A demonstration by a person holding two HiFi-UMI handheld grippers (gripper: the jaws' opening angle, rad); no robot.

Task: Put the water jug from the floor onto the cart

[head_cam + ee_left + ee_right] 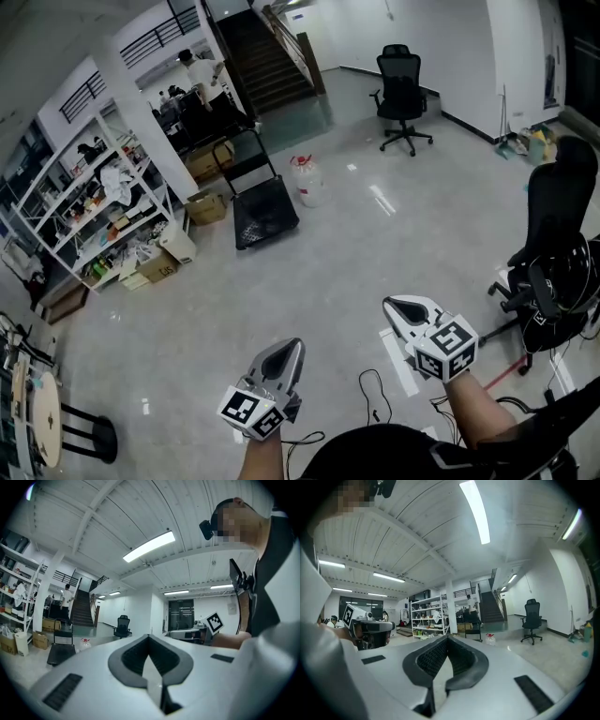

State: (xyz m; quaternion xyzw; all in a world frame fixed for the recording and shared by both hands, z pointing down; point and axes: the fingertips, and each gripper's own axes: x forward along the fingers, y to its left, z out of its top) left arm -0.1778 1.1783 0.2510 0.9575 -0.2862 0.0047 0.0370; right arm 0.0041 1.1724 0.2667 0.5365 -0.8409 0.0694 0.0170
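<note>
Approach is the step in hand, as I judge it: nothing is gripped and the jug is far off. Nearest me, my left gripper [289,349] has its jaws pressed together with nothing between them, and my right gripper [394,307] is likewise closed and empty. Both point level across the room.

A black cable [373,394] lies on the grey floor [356,253] just ahead of them, and a black office chair [560,246] stands at the floor's right edge.

Well beyond, toward the far left of the floor, the flat black cart [264,214] sits with its deck bare and its handle raised at the far end. The water jug [307,181], clear with a red cap, stands upright on the floor just beside the cart's right edge, near the deck's far corner. I cannot tell whether they touch. Metal shelving [98,202] runs along the left wall and a second office chair [401,94] stands farther back.

Next I must cross the open floor to the jug, spread both pairs of jaws, and take it with both grippers. It will likely be heavy, so the lift onto the deck should be short and low.
</note>
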